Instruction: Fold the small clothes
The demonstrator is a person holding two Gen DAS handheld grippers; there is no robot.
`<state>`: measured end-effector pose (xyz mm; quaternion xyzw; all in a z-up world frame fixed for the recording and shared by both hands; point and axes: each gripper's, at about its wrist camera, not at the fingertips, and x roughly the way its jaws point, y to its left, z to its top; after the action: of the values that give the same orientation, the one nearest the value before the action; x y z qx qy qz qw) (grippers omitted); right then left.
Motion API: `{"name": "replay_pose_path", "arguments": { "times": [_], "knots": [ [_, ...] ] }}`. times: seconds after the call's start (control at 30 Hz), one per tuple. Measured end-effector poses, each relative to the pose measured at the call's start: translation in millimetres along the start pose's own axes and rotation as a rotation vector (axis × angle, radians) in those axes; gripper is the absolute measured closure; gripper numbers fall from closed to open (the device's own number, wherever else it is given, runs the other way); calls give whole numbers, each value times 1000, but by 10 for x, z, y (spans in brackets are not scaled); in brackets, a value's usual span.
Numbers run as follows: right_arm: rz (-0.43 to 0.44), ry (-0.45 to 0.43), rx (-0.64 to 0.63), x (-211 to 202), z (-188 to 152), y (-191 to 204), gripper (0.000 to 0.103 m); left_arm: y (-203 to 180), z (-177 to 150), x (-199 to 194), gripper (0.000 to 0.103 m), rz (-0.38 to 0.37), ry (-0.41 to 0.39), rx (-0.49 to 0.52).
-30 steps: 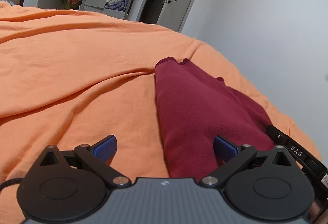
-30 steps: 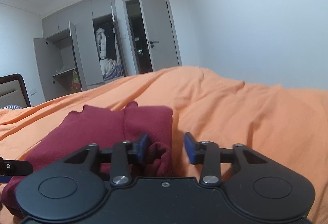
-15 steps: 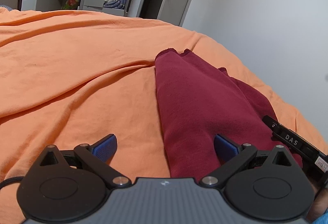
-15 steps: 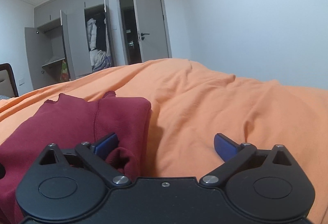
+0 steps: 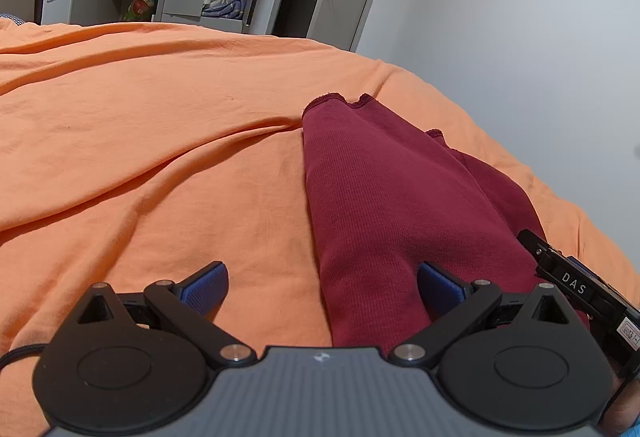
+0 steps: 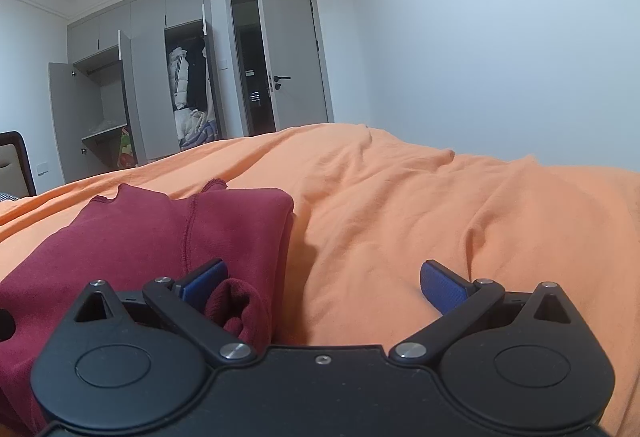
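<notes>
Now | left gripper point(image 5: 322, 285) fingers wide over garment point(image 5: 400, 205) edge | right gripper point(image 6: 324, 283) fingers wide, possibly touching folded edge | bedspread point(image 6: 440, 205) open rightward

Left wrist view: white capitals "DAS" on a black bar point(image 5: 575, 283) at the right edge, beside the left tongs point(image 5: 320, 287). Next to it, a small white sticker point(image 5: 630, 334) with dark print, too small to read. Small pale emblem point(image 5: 319, 356) on the tongs' grey body, not legible. Right wrist view: no readable text.
</notes>
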<state>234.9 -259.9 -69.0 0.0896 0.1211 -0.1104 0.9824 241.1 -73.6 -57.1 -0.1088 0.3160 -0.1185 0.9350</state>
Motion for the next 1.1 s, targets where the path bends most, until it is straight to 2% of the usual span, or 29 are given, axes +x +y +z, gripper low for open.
{"name": "replay_pose_path", "arguments": {
  "times": [0.1,0.23,0.3,0.43,0.7,0.9,0.97,1.1],
  "knots": [
    [14,-10,24,-90,2,-11,1,3,-1,0,1,-2,0,-2],
    [84,-29,78,-273,-43,-48,1,2,-13,11,0,-3,-2,-6],
    [101,-20,64,-327,-87,-36,1,3,-13,9,0,-3,-2,-5],
    [79,-24,-15,-342,-172,20,1,-3,-23,13,0,1,-4,3],
    [85,-19,-16,-346,-109,23,0,17,16,-18,0,-11,-4,4],
    [161,-33,3,-326,20,-9,0,20,130,-55,0,-19,-35,-9],
    [211,-13,21,-248,98,-31,0,-1,192,-37,0,-24,-45,-3],
    [322,116,88,56,234,-82,0,-86,314,90,0,-14,-28,36]
  ]
}}
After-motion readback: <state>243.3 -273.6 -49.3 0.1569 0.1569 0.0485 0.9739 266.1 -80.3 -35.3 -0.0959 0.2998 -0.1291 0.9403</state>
